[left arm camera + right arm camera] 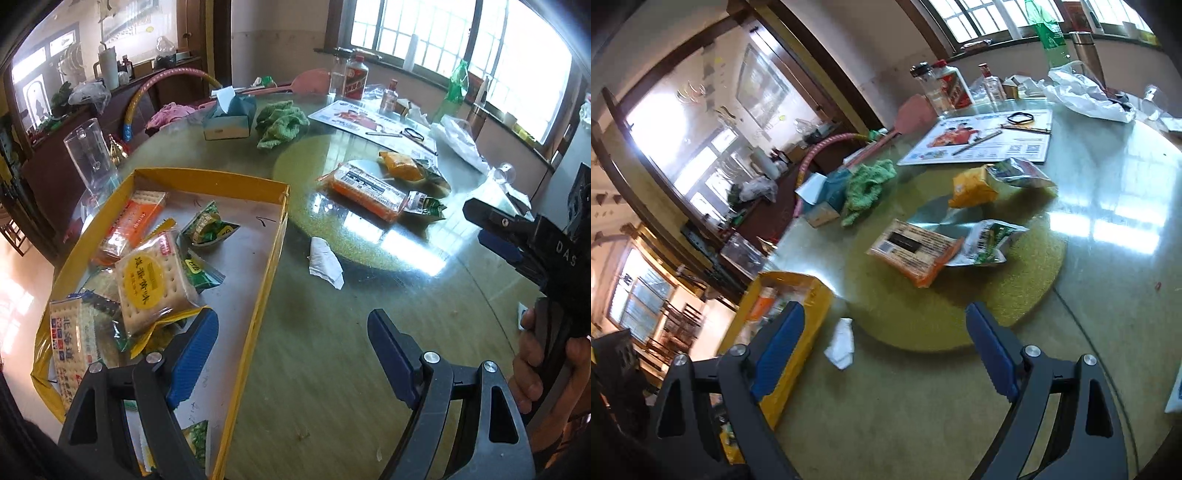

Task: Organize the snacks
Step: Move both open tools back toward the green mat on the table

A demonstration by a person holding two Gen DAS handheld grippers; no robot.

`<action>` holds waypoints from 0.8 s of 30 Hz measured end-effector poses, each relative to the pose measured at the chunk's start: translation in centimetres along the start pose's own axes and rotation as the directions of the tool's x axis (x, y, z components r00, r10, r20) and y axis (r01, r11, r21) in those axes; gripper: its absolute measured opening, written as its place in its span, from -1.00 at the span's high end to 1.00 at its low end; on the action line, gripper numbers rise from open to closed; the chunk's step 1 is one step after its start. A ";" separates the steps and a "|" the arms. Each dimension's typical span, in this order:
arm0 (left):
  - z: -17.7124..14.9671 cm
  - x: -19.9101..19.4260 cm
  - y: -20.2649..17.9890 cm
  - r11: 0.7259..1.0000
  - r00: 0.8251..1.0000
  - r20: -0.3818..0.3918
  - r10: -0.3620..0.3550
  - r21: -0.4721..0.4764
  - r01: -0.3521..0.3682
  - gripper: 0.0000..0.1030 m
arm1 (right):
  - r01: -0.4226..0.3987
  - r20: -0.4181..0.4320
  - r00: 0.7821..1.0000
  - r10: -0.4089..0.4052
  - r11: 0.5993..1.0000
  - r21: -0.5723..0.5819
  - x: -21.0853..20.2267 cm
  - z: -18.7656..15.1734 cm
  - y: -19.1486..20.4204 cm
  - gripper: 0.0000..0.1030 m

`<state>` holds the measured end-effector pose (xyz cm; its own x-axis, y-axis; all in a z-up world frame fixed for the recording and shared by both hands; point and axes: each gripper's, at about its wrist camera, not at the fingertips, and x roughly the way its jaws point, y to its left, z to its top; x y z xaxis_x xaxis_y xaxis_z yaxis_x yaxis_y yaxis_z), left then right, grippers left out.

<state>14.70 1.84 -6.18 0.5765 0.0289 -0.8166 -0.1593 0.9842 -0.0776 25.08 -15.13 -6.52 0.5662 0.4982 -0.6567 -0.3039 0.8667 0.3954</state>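
Note:
A yellow box [214,181] at the table's left holds several snack packs, with a cracker pack [155,280] on top. My left gripper [291,332] is open and empty, its left finger over the box's near end. On the table beyond lie an orange cracker pack [365,190], a yellow snack pack [400,166] and green-and-white packets [424,206]. My right gripper [886,325] is open and empty, above the table short of the orange pack [916,251], the yellow pack [971,186] and the green-white packet [990,240]. The box [798,306] is at its lower left. The right gripper also shows in the left wrist view [495,236].
A crumpled white paper [325,262] lies between box and snacks. A tissue box [229,118], green cloth [280,122], a flyer [369,122], bottles [354,79], a plastic bag [461,140] and a clear pitcher [88,155] crowd the table's far side and left edge.

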 end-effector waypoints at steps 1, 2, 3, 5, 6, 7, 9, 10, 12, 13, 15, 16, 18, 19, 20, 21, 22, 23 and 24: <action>0.1 0.2 -0.2 1.000 1.000 -0.005 -0.003 -0.001 0.003 -0.61 | 0.016 -0.005 1.000 -0.016 1.000 -0.007 0.0 -0.1 0.0 -0.73; 0.2 0.5 -0.5 1.000 1.000 -0.010 -0.008 0.001 0.008 -0.61 | 0.023 -0.007 1.000 -0.023 1.000 -0.014 0.0 -0.1 0.0 -0.73; 0.3 0.7 -0.8 1.000 1.000 -0.013 -0.009 0.006 0.010 -0.61 | 0.022 -0.008 1.000 -0.022 1.000 -0.019 0.0 -0.2 0.0 -0.73; 0.4 1.1 -1.2 1.000 1.000 -0.018 -0.007 0.016 0.007 -0.61 | 0.027 -0.019 0.999 -0.028 0.999 -0.022 0.2 -0.4 -0.2 -0.73; 0.4 1.3 -1.5 1.000 1.000 -0.022 -0.009 0.020 0.010 -0.61 | 0.032 -0.025 0.999 -0.033 0.999 -0.024 0.4 -0.5 -0.4 -0.73; 0.5 1.4 -1.8 1.000 1.000 -0.026 -0.012 0.024 0.012 -0.61 | 0.036 -0.032 0.999 -0.036 0.999 -0.024 0.5 -0.5 -0.6 -0.73; 0.7 1.9 -2.3 0.999 0.999 -0.036 -0.017 0.035 0.018 -0.61 | 0.042 -0.039 0.998 -0.043 0.999 -0.017 0.7 -0.6 -1.0 -0.73; 0.8 2.1 -2.4 0.999 0.999 -0.038 -0.019 0.037 0.020 -0.61 | 0.044 -0.041 0.998 -0.045 0.999 -0.012 0.8 -0.6 -1.3 -0.73; 1.2 2.6 -2.6 0.999 0.999 -0.046 -0.024 0.038 0.026 -0.61 | 0.042 -0.047 0.998 -0.042 0.999 0.007 0.9 -0.6 -1.7 -0.73; 1.4 2.9 -2.7 0.999 0.998 -0.052 -0.024 0.036 0.026 -0.61 | 0.044 -0.047 0.998 -0.043 0.999 0.008 0.8 -0.5 -1.9 -0.73; 1.7 3.4 -2.9 0.999 0.998 -0.064 -0.029 0.035 0.032 -0.61 | 0.058 -0.044 0.997 -0.058 0.998 0.011 0.8 -0.5 -2.1 -0.73; 1.9 3.6 -3.0 0.999 0.997 -0.070 -0.032 0.035 0.034 -0.61 | 0.063 -0.045 0.997 -0.063 0.998 0.012 0.8 -0.5 -2.2 -0.73; 2.1 4.1 -3.1 0.999 0.997 -0.077 -0.031 0.036 0.034 -0.61 | 0.066 -0.053 0.996 -0.065 0.998 0.016 1.0 -0.5 -2.3 -0.73; 2.2 4.2 -3.1 0.999 0.996 -0.080 -0.030 0.038 0.033 -0.61 | 0.068 -0.058 0.996 -0.067 0.998 0.018 1.1 -0.6 -2.3 -0.73; 2.3 4.5 -3.2 0.999 0.996 -0.085 -0.030 0.040 0.034 -0.61 | 0.069 -0.061 0.996 -0.068 0.997 0.018 1.1 -0.6 -2.4 -0.73; 2.4 4.7 -3.3 0.999 0.996 -0.089 -0.029 0.040 0.033 -0.61 | 0.070 -0.062 0.996 -0.069 0.997 0.018 1.1 -0.6 -2.4 -0.73; 2.5 4.8 -3.3 0.999 0.995 -0.092 -0.029 0.039 0.033 -0.61 | 0.071 -0.063 0.996 -0.070 0.997 0.020 1.1 -0.7 -2.6 -0.73; 2.5 4.9 -3.3 0.999 0.995 -0.092 -0.030 0.039 0.034 -0.61 | 0.073 -0.064 0.995 -0.071 0.997 0.026 1.1 -0.7 -2.7 -0.73; 2.6 5.0 -3.3 0.999 0.995 -0.093 -0.030 0.041 0.034 -0.61 | 0.073 -0.065 0.995 -0.071 0.997 0.030 1.1 -0.7 -2.8 -0.73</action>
<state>20.17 -0.82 -8.56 0.5038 -0.0169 -0.8636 -0.1069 0.9909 -0.0818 26.06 -16.99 -8.80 0.5350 0.4359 -0.7237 -0.2389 0.8997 0.3653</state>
